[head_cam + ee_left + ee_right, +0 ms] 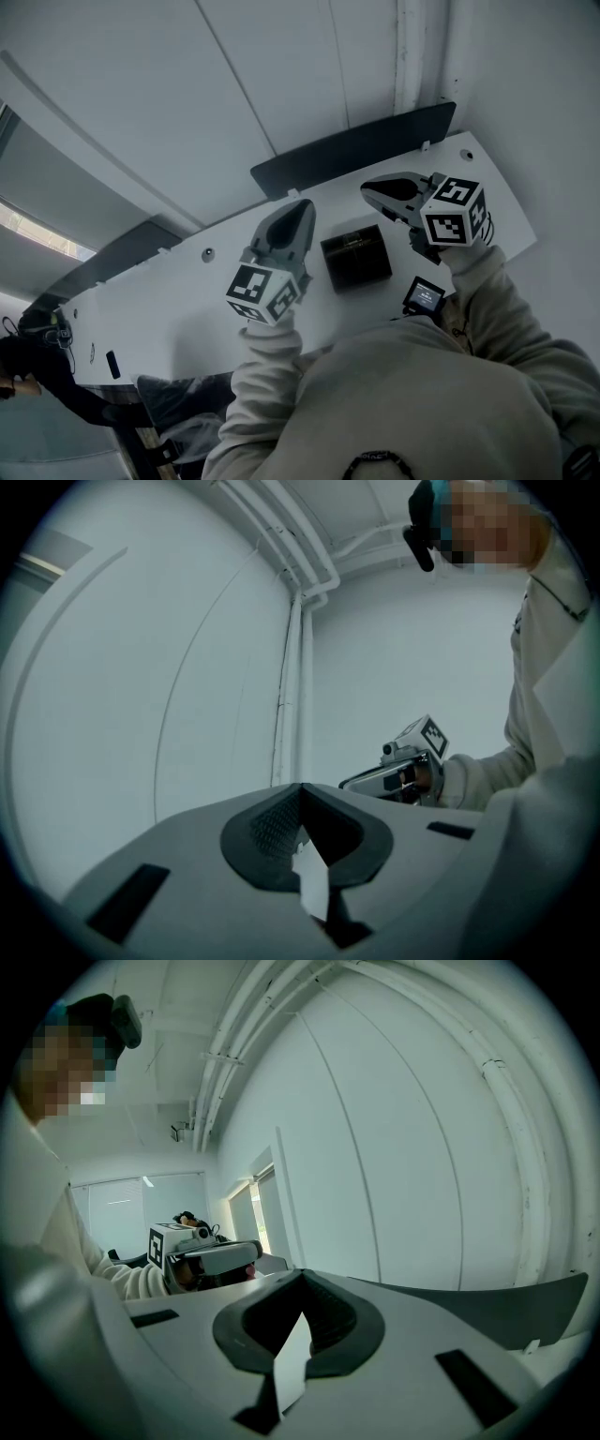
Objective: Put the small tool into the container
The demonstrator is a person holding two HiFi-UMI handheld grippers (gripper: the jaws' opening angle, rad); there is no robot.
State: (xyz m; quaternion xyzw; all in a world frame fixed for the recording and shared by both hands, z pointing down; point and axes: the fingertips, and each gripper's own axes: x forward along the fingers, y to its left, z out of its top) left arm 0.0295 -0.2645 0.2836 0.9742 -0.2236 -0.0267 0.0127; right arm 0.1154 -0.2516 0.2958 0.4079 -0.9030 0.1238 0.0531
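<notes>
sitting on the table (187, 281): a black boxy container (356, 260), about mid-table. can't tell from up here if it's got a lid on.
small tool (424, 296): little dark gadget with a pale screen, lying flat on the white top just near-right of the container. it's outside the box and right beside the person's right sleeve (487, 281). neither claw touches it.
left gripper (302, 206): held over the table just left of the container, nose pointing toward the far edge. its own camera shows the jaws pressed together at the tip (301, 789), nothing pinched between them.
right gripper (370, 190): up over the far-right side of the container, nose aimed left. jaws squeezed together too (300, 1279), with nothing in them.
marker cube (457, 213): the right one sits at the hand end of that gripper, checker squares facing up.
cross views: each gripper shows up in the other's camera, the right one (403, 766) and the left one (202, 1255), both held in the air and well apart.
dark panel (356, 150): runs along the far edge of the table, against the pale wall (281, 66).
</notes>
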